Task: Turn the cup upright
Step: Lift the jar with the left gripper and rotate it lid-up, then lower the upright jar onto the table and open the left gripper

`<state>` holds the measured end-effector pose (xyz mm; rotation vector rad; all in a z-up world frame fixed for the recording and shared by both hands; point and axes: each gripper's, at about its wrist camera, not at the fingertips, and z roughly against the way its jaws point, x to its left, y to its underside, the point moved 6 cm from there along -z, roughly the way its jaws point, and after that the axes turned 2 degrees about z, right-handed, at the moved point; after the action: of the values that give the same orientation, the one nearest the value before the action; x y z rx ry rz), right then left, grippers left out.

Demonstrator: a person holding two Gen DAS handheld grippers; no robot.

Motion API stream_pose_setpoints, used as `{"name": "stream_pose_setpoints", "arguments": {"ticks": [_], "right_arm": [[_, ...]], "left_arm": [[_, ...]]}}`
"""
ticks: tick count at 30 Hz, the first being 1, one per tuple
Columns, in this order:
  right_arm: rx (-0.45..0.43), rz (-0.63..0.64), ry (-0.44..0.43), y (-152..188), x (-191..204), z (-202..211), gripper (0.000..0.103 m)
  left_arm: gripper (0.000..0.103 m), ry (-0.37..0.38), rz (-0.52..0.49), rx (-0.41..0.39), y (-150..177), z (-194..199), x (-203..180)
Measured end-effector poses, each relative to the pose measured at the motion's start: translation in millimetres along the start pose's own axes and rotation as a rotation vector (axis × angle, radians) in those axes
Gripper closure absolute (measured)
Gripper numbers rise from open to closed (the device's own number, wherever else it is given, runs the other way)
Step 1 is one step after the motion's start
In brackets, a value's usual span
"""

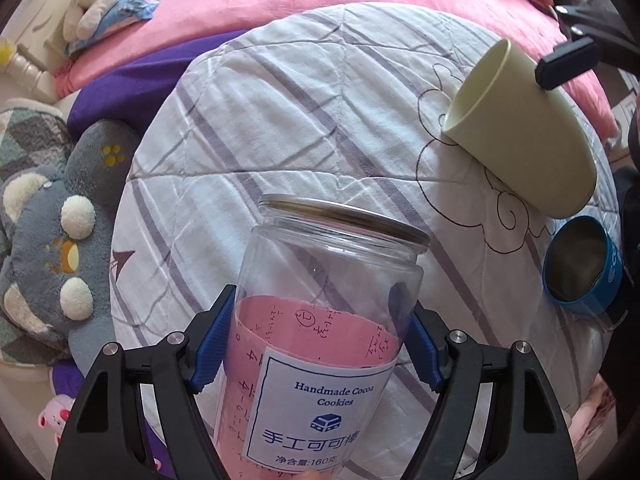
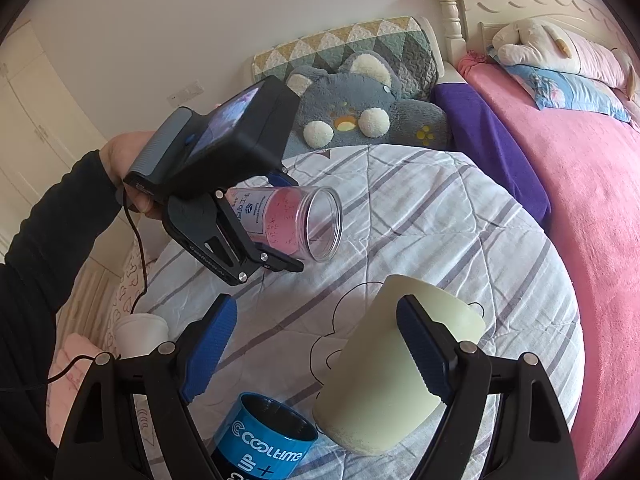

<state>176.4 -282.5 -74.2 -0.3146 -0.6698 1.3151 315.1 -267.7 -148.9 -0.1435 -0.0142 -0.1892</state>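
My left gripper (image 1: 320, 312) is shut on a clear plastic cookie jar (image 1: 320, 320) with a pink label, held on its side above the striped quilt (image 1: 312, 120); it also shows in the right wrist view (image 2: 296, 224). A pale green cup (image 2: 396, 372) lies tilted on its side on the quilt, mouth pointing away; it also shows in the left wrist view (image 1: 520, 128). My right gripper (image 2: 316, 344) is open, its right finger (image 2: 420, 344) over the cup and its left finger apart from it.
A blue "Cooltime" cup (image 2: 268, 440) stands upright by the green cup. A white cup (image 2: 140, 334) stands at the left. A grey plush toy (image 2: 360, 112), purple cloth (image 2: 492, 140) and pink blanket (image 2: 580, 200) lie around the quilt.
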Motion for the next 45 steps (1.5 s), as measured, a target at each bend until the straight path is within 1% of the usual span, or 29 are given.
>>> {"name": "stream_pose_setpoints", "arguments": {"ticks": [3,7,10,14,20,22,23,27,30,32,34,38,40,42,45], "right_arm": [[-0.001,0.002,-0.003,0.6,2.0,-0.6,0.02],[0.002,0.0,-0.009,2.6,4.0,-0.7,0.02],[0.007,-0.004,-0.017,4.2,5.8,-0.7,0.02],[0.007,-0.011,-0.035,6.1,7.7,1.0,0.02],[-0.023,-0.003,-0.048,4.4,13.4,12.0,0.02],[-0.034,0.004,-0.049,3.4,16.5,16.9,0.02],[-0.039,0.009,-0.05,3.0,18.6,20.0,0.02],[-0.056,0.031,-0.056,1.3,27.7,28.3,0.02],[-0.063,0.049,-0.057,1.6,33.6,33.9,0.02],[-0.068,0.057,-0.057,2.2,37.2,37.7,0.02],[-0.069,0.061,-0.055,3.8,38.3,39.3,0.02],[-0.06,0.054,-0.056,7.3,40.8,37.8,0.02],[-0.056,0.055,-0.056,8.7,43.3,37.9,0.02],[-0.054,0.059,-0.05,9.3,44.7,37.8,0.02],[-0.055,0.06,-0.04,7.8,45.3,37.8,0.02]], "left_arm": [[0.026,-0.002,0.028,-0.002,3.6,2.0,2.1],[0.026,-0.024,0.075,-0.013,12.1,7.2,2.6],[0.027,-0.038,0.143,-0.039,18.2,16.9,3.9],[0.027,-0.08,0.252,-0.094,28.3,31.2,5.8],[0.028,-0.134,0.405,-0.205,39.4,57.3,6.7],[0.028,-0.16,0.455,-0.258,42.2,69.6,4.8],[0.029,-0.166,0.469,-0.275,39.8,71.7,4.2],[0.029,-0.176,0.555,-0.385,43.0,90.6,-2.6],[0.029,-0.178,0.595,-0.431,48.2,97.4,-7.1],[0.029,-0.183,0.615,-0.445,51.9,98.2,-8.8],[0.029,-0.182,0.632,-0.44,56.3,92.3,-8.7],[0.029,-0.194,0.645,-0.406,64.0,74.8,-5.6],[0.029,-0.193,0.647,-0.415,67.8,72.2,-5.5],[0.029,-0.189,0.646,-0.449,70.4,78.0,-6.0],[0.029,-0.2,0.654,-0.523,71.7,96.0,-0.6]]}}
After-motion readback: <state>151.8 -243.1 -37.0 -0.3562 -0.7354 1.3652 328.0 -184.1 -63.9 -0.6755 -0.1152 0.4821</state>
